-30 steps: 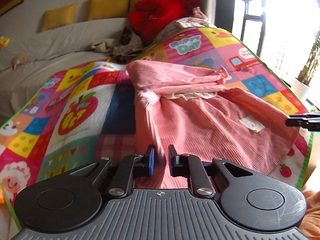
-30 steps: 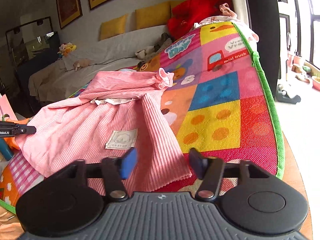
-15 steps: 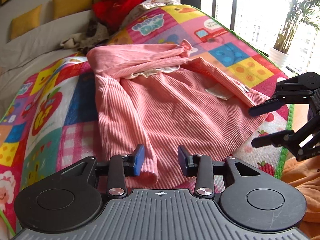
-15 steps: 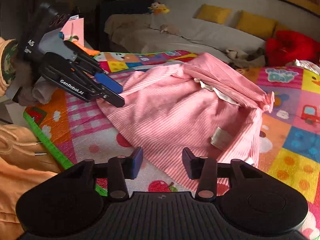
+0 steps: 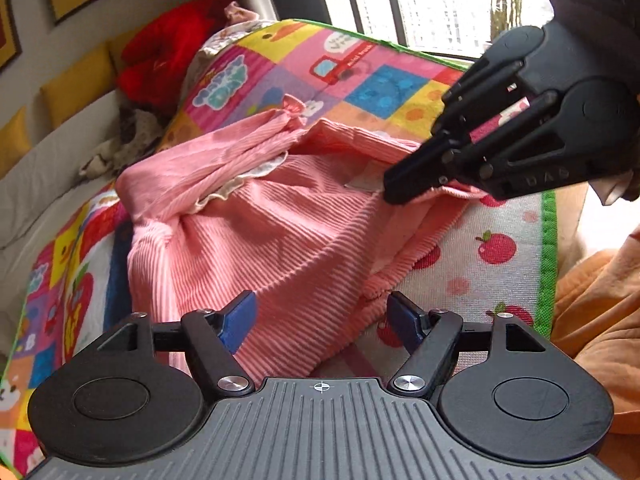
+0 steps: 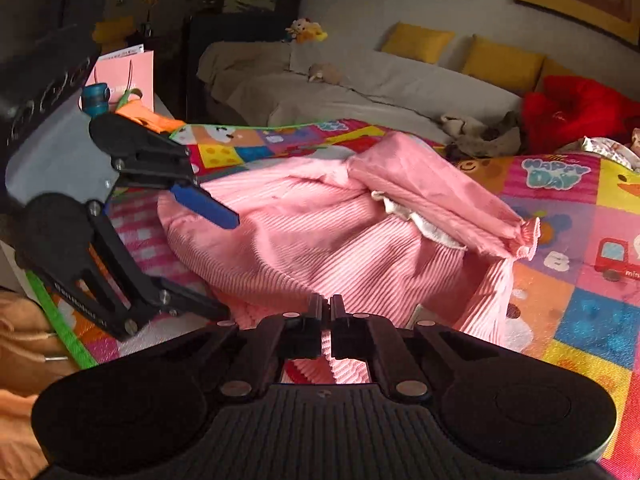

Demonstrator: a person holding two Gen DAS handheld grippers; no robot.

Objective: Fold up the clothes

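A pink ribbed garment (image 5: pixel 280 240) (image 6: pixel 320 240) lies bunched on a colourful patchwork play mat (image 5: pixel 380 88) (image 6: pixel 580 300). My left gripper (image 5: pixel 322 318) (image 6: pixel 228 268) is at the garment's near hem. Its jaws are opening, and the cloth lies between the blue pads (image 5: pixel 240 316) without being pinched. My right gripper (image 6: pixel 326 308) (image 5: pixel 394 190) is shut on the garment's hem edge. Pink cloth shows between and under its fingers, and the fabric is lifted a little there. The two grippers are close together, both at the near hem.
A grey sofa (image 6: pixel 380 80) with yellow cushions (image 6: pixel 500 64) runs behind the mat. A red heap of cloth (image 5: pixel 168 52) (image 6: pixel 572 112) lies at its end. Orange fabric (image 5: pixel 592 300) sits off the mat's green edge (image 5: pixel 546 260). A pink bag (image 6: pixel 128 76) stands at the far left.
My left jaws have spread wide over the hem. My right jaws have shut on the garment's edge. Both grippers rolled and moved closer to each other, bunching the cloth.
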